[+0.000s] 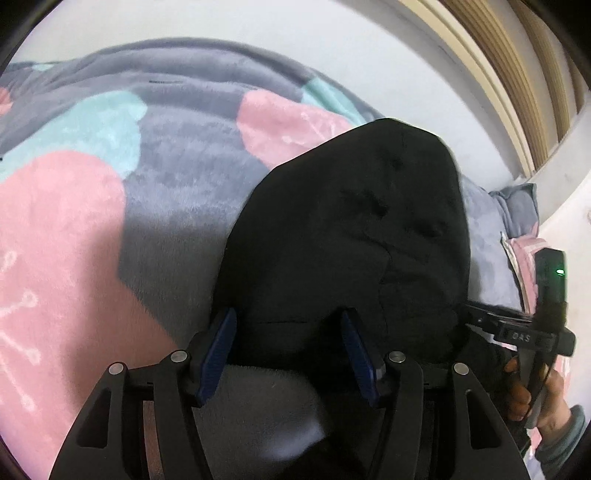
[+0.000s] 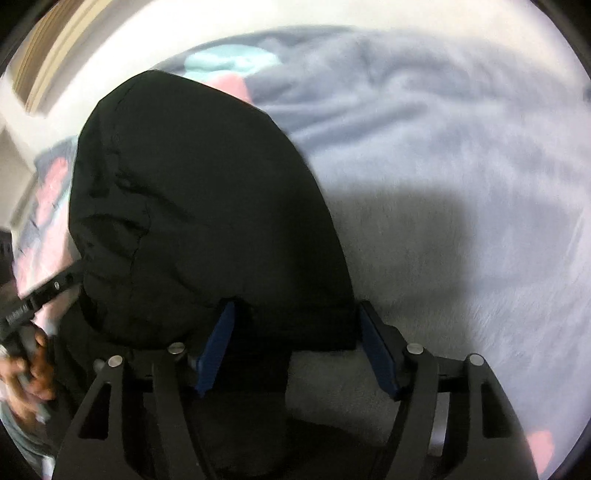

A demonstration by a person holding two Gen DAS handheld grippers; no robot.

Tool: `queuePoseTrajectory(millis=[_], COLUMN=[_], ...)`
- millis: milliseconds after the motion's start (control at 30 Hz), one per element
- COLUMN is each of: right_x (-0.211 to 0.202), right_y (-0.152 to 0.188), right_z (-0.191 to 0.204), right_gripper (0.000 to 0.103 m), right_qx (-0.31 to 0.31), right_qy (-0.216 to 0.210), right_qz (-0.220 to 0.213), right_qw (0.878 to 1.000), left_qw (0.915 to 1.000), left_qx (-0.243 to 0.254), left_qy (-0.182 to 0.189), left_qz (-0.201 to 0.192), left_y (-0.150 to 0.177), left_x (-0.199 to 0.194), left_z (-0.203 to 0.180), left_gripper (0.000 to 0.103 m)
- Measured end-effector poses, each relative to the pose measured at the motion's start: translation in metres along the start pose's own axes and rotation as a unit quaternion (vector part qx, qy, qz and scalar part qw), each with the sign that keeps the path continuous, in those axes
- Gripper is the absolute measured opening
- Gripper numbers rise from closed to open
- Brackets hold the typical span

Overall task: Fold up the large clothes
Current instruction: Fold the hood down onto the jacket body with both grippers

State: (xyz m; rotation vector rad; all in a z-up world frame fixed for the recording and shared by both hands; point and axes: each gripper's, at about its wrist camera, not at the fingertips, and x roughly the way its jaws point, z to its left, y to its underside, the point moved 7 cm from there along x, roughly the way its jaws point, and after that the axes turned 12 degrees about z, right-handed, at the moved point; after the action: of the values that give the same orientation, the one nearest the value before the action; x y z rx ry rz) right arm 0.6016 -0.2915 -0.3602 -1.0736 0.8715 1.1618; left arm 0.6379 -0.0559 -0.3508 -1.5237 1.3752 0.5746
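Note:
A black padded garment (image 1: 351, 229) lies in a folded heap on a plush blanket (image 1: 92, 221). In the left wrist view my left gripper (image 1: 289, 314) has its blue pads pressed on the garment's near edge, and the fabric fills the gap between them. In the right wrist view the same black garment (image 2: 207, 206) reaches between the pads of my right gripper (image 2: 297, 304). The jaws stand wide, and the right pad looks just clear of the fabric. Each view shows the other gripper at the garment's side, held by a hand (image 1: 546, 398) (image 2: 33, 369).
The blanket has pink, teal and grey patches; on the right side it is plain grey (image 2: 461, 221), and the picture there is blurred. A white wall (image 1: 295, 29) and wooden slats (image 1: 517, 74) run behind the bed. A grey pillow (image 1: 517, 206) lies by the wall.

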Motion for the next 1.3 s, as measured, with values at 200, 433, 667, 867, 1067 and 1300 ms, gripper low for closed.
queuePoseTrajectory(millis=[200,433,667,867,1067,1300], right_x=[-0.051,-0.080,-0.036,0.014,-0.037,-0.144], right_y=[0.003,-0.039,-0.098,-0.098,-0.063,0.033], right_z=[0.000,0.002,0.011,0.026,0.052,0.087], right_gripper=[0.072,0.072,0.072,0.064,0.018,0.013], right_qx=[-0.016,-0.069,-0.066,-0.088,-0.165,-0.225], right_qy=[-0.072,-0.045,-0.054,-0.064,-0.004,0.054], right_qz=[-0.032,-0.047,-0.003,0.071,-0.009,-0.121], right_qw=[0.997,0.996,0.996,0.991,0.986,0.965], left_qw=[0.9990,0.9984,0.9897,0.9851,0.9920,0.9820], left_qx=[-0.011,0.006,-0.028,-0.022,0.076,0.178], left_qy=[0.038,0.048,0.134,0.152,0.097,0.052], left_qz=[-0.020,-0.029,0.043,0.077,0.028,-0.037], left_y=[-0.015,-0.076,-0.103,-0.093,-0.069,0.012], left_x=[-0.058,-0.085,-0.014,0.024,-0.019,-0.119], left_z=[-0.007,-0.001,0.002,-0.006,-0.037,-0.098], left_gripper=[0.060,0.069,0.069,0.066,0.012,0.011])
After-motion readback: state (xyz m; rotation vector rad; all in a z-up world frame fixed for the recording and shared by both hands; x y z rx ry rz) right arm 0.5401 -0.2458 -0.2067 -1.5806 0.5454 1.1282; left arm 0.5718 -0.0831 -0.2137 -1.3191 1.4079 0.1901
